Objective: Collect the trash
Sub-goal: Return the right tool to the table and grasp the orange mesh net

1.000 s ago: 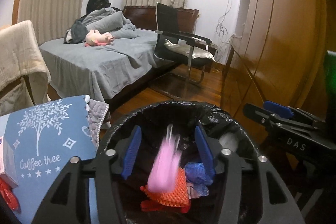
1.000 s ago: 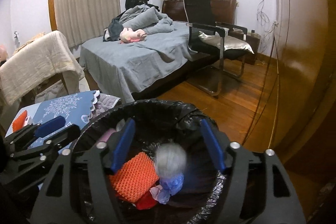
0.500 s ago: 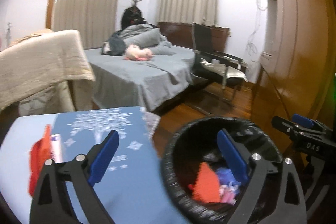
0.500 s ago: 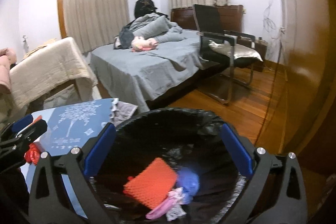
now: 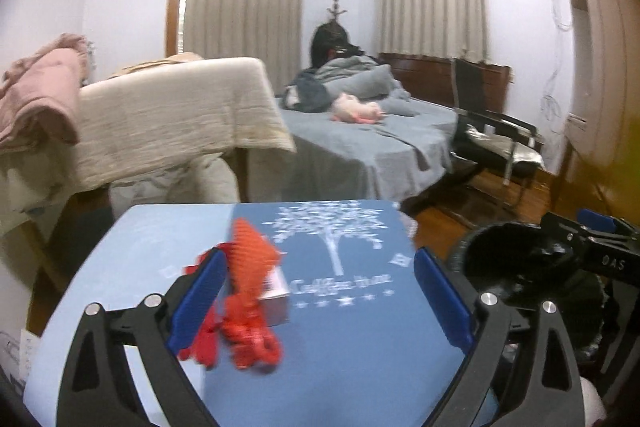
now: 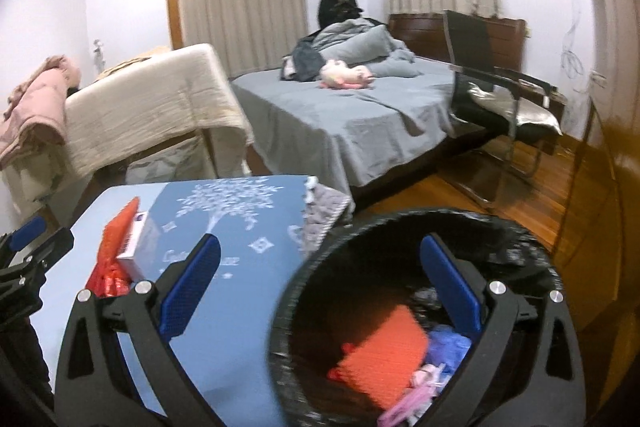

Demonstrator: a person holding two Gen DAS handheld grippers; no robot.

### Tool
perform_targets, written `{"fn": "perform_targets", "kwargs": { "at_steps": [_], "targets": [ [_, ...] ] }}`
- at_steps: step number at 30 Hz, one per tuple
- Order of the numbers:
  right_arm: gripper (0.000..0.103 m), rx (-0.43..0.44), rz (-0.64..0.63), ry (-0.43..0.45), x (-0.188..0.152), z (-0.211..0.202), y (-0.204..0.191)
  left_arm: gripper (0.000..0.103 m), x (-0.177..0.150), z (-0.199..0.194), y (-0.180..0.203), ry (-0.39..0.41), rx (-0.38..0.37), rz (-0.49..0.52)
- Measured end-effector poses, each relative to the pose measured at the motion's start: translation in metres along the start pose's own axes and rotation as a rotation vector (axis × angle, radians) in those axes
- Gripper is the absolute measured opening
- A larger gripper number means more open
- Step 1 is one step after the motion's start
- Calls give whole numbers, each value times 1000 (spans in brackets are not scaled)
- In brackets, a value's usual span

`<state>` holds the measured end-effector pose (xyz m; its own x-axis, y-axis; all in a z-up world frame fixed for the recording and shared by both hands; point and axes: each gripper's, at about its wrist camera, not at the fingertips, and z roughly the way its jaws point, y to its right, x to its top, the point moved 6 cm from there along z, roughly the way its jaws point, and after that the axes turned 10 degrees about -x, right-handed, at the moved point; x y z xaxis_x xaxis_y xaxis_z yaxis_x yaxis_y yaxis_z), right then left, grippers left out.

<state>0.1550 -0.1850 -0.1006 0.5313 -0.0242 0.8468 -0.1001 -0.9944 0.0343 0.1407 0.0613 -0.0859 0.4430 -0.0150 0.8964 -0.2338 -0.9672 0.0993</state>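
A black-lined trash bin (image 6: 420, 227) stands right of the blue table (image 6: 224, 339); inside lie an orange mesh piece (image 6: 384, 355), blue and pink scraps. On the table lie a red-orange mesh net (image 5: 248, 307) and a small white box (image 5: 276, 297); both also show in the right wrist view, net (image 6: 114, 247) and box (image 6: 138, 243). My left gripper (image 5: 316, 295) is open and empty, over the table with the net by its left finger. My right gripper (image 6: 320, 287) is open and empty, above the bin's left rim.
A bed with grey sheet (image 6: 360, 115) and pink plush, a black chair (image 6: 496, 87), a towel-draped rack (image 5: 168, 115) and wooden wardrobe (image 6: 600, 187) surround the table. The bin (image 5: 520, 267) sits at the right in the left wrist view.
Both grippers dropped their trash into the bin and opened wide. The left gripper swung left from the bin to above the table; the right gripper shifted left toward the bin's rim.
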Motion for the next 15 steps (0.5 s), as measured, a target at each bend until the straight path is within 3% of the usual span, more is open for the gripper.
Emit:
{"fn": "perform_targets", "kwargs": {
  "at_steps": [15],
  "targets": [
    [97,163,-106,-18,-1,27,-119,93,-23,-15,-100,-10,179,-48]
  ]
}}
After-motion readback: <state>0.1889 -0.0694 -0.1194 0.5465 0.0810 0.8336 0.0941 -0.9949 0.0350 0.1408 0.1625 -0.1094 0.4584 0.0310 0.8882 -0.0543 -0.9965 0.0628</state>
